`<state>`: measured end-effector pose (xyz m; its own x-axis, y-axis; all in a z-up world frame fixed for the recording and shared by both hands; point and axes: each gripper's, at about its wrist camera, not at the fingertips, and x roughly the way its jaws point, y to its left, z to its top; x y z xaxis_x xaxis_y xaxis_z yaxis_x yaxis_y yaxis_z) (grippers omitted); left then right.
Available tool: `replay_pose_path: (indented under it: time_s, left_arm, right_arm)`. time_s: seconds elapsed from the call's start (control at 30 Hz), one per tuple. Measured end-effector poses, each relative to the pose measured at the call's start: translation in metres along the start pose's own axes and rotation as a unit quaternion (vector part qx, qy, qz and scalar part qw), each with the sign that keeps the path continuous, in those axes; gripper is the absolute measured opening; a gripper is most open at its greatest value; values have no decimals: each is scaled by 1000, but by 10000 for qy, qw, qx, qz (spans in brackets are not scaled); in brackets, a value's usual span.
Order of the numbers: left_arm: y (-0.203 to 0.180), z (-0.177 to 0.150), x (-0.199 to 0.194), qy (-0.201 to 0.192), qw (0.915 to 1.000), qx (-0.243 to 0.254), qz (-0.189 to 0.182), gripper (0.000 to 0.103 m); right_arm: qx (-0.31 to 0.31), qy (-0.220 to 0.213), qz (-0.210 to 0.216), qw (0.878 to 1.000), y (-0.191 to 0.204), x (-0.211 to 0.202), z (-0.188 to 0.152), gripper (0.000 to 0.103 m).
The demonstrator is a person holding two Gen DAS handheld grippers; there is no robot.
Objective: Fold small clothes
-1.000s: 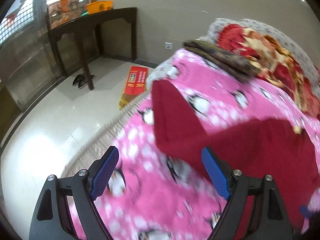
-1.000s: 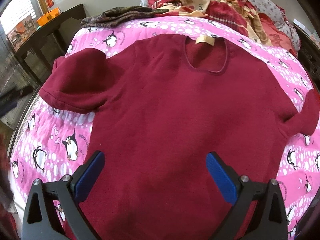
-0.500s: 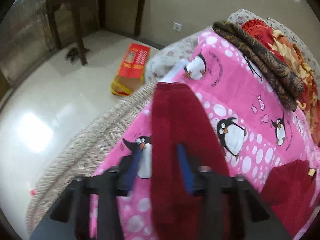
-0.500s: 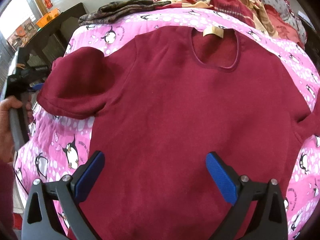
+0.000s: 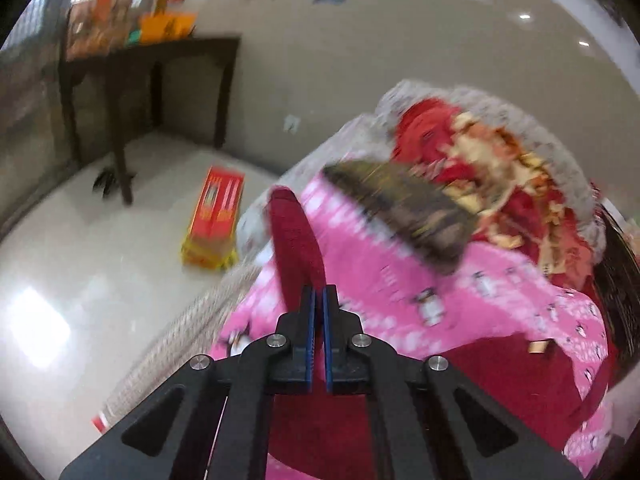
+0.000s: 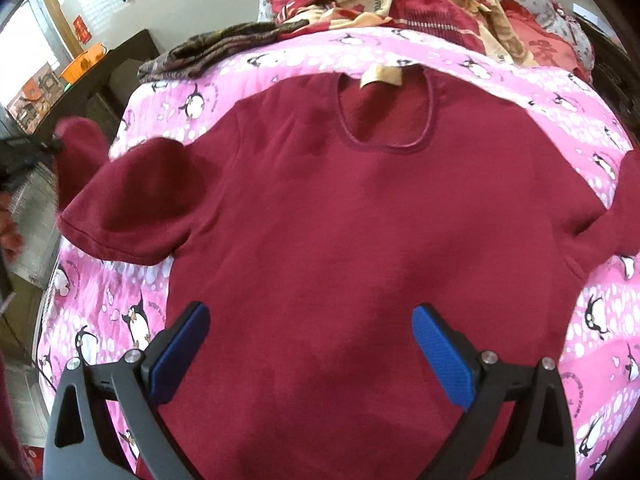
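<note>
One pink penguin quilt (image 6: 520, 92) under the maroon shirt (image 6: 340, 220), pale tiled floor (image 5: 80, 260) beside.

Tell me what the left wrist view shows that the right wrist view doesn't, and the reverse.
Only the left wrist view shows the left gripper from behind: its jaws have just been closing and are now shut on the sleeve of the maroon shirt. It also shows the red box on the floor.

Only the right wrist view shows the right gripper, open above the shirt body, plus the neckline label.

Both show the pink penguin blanket, the folded brown cloth and the dark table.
</note>
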<state>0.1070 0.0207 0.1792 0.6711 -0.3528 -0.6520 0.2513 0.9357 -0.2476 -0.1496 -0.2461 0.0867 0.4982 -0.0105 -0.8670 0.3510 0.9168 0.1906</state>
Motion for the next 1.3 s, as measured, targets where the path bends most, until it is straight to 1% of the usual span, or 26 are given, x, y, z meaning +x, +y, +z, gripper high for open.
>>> replay_pose_path:
  time_s: [0.07, 0.1, 0.17, 0.23, 0.33, 0.37, 0.47, 0.53, 0.57, 0.63, 0.7, 0.77, 0.8, 0.83, 0.9, 0.93, 0.97, 1.03, 1.07, 1.1, 1.13, 1.17, 1.2, 1.23, 1.27, 1.3]
  left_arm:
    - [-14, 8, -14, -74, 9997, 117, -224, 0]
    - [-19, 11, -17, -89, 9994, 183, -272, 0]
    - [-34, 9, -28, -105, 9987, 263, -434, 0]
    - [-50, 3, -34, -69, 9973, 302, -668, 0]
    - [-87, -16, -50, -104, 9925, 494, -1110, 0]
    - [-108, -27, -54, -76, 9890, 655, -1326, 0]
    - [-156, -61, -57, 45, 9794, 1008, -1751, 0]
    - [-188, -90, -52, 242, 9711, 1231, -2033, 0]
    - [-206, -112, -44, 423, 9657, 1365, -2168, 0]
    - [-230, -147, -30, 740, 9579, 1570, -2286, 0]
    - [-247, -181, -21, 946, 9502, 1776, -2381, 0]
    - [-257, -209, -12, 1195, 9405, 2008, -2466, 0]
    - [-261, -217, -9, 1278, 9377, 2080, -2472, 0]
    - [-259, -223, -9, 1387, 9350, 2165, -2444, 3]
    - [-251, -226, -16, 1470, 9331, 2243, -2395, 8]
    - [-241, -225, -22, 1453, 9330, 2290, -2367, 9]
    - [-229, -221, -33, 1349, 9347, 2358, -2292, 9]
    - [-209, -217, -44, 1146, 9393, 2433, -2128, 17]
    - [-194, -213, -50, 1020, 9440, 2448, -1962, 20]
    - [-180, -209, -52, 929, 9500, 2442, -1710, 23]
    - [-166, -206, -50, 858, 9566, 2411, -1393, 23]
    - [-149, -200, -45, 806, 9649, 2280, -1027, 23]
    - [-137, -194, -39, 828, 9697, 2144, -829, 23]
    - [-120, -189, -28, 939, 9767, 1874, -472, 23]
    - [-109, -186, -19, 1044, 9803, 1652, -276, 23]
    - [-94, -184, -6, 1243, 9828, 1356, -142, 23]
  right_arm:
    - [10, -63, -4, 10000, -3, -6, 0, 103]
    - [13, -90, -4, 10000, -6, -9, 0, 103]
    - [67, -121, -27, 9999, -11, -14, 0, 103]
    - [145, -172, 33, 9997, -16, -19, 0, 103]
    - [192, -265, -13, 9995, -26, -27, 0, 103]
    - [212, -303, -45, 9993, -30, -29, 0, 103]
    - [406, -434, -213, 9980, -51, -37, 2, 103]
    - [603, -478, -310, 9966, -72, -41, 4, 103]
    - [694, -492, -378, 9957, -82, -43, 5, 103]
    - [842, -515, -504, 9938, -99, -46, 5, 103]
    - [1020, -519, -648, 9913, -123, -49, 4, 103]
    - [1141, -465, -783, 9893, -141, -48, 1, 103]
    - [1197, -445, -834, 9883, -149, -48, 0, 103]
    - [1267, -428, -880, 9871, -156, -48, -2, 103]
    - [1383, -403, -805, 9863, -168, -47, -5, 103]
    - [1395, -395, -738, 9867, -171, -47, -6, 103]
    - [1387, -381, -645, 9875, -172, -46, -6, 103]
    - [1307, -373, -393, 9899, -171, -45, -6, 103]
    - [1255, -371, -269, 9910, -167, -44, -6, 102]
    - [1188, -376, -134, 9921, -163, -43, -6, 101]
    - [1116, -380, -25, 9930, -158, -42, -7, 100]
    - [1005, -343, 93, 9943, -150, -39, -6, 98]
    - [874, -269, 163, 9957, -144, -35, -6, 95]
    - [725, -175, 183, 9970, -136, -29, -5, 94]
    - [610, -118, 173, 9979, -128, -25, -5, 92]
    - [459, -81, 141, 9988, -120, -19, -3, 91]
